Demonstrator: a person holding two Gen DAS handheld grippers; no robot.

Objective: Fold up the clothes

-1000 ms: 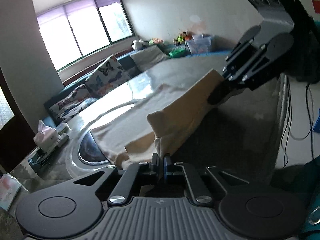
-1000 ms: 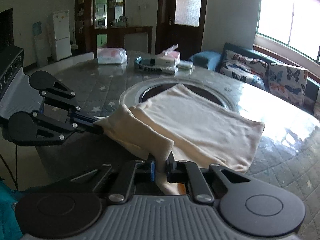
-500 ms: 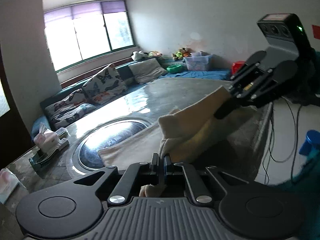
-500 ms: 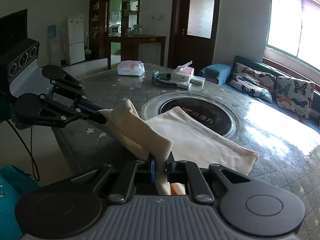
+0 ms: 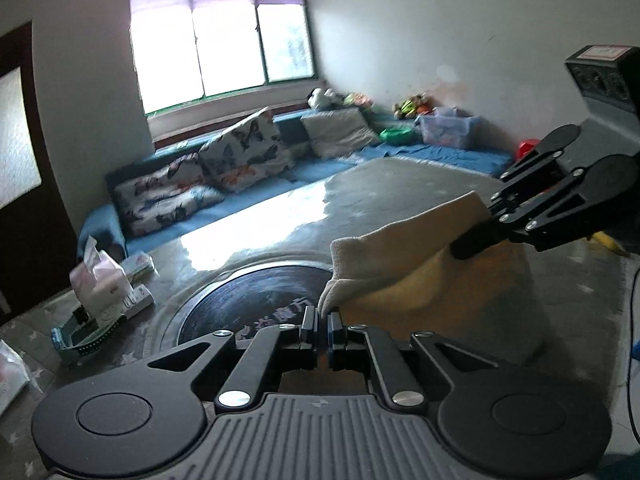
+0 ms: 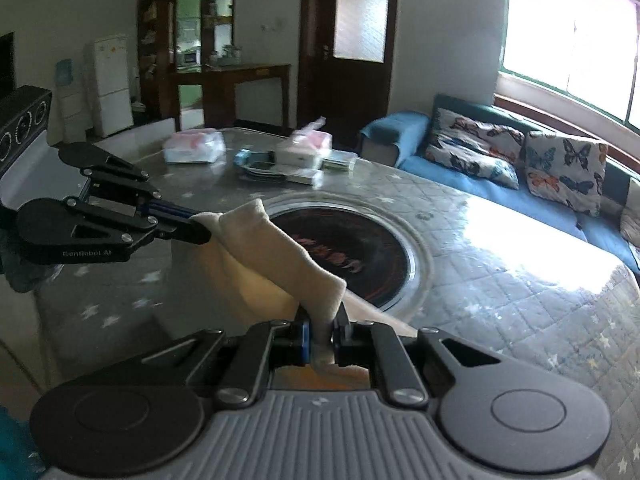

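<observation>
A cream garment [image 5: 404, 236] hangs stretched between my two grippers above the round grey table [image 5: 380, 184]. My left gripper [image 5: 323, 320] is shut on one corner of it. My right gripper [image 6: 322, 326] is shut on the other corner; the garment [image 6: 280, 252] runs from it to the left gripper [image 6: 200, 226] at the left of the right wrist view. The right gripper [image 5: 466, 246] also shows at the right of the left wrist view. The rest of the cloth droops below the held edge, lifted off the table.
A dark round inset [image 6: 352, 252] sits in the table's middle. Tissue boxes [image 6: 304, 146] and small items [image 6: 194, 148] lie at the table's far side. A blue sofa with butterfly cushions [image 6: 560, 168] stands by the window. Table edge and floor cables are at the right [image 5: 632, 320].
Both grippers have lifted the garment up off the table and over the dark inset; before, most of it lay spread flat on the table.
</observation>
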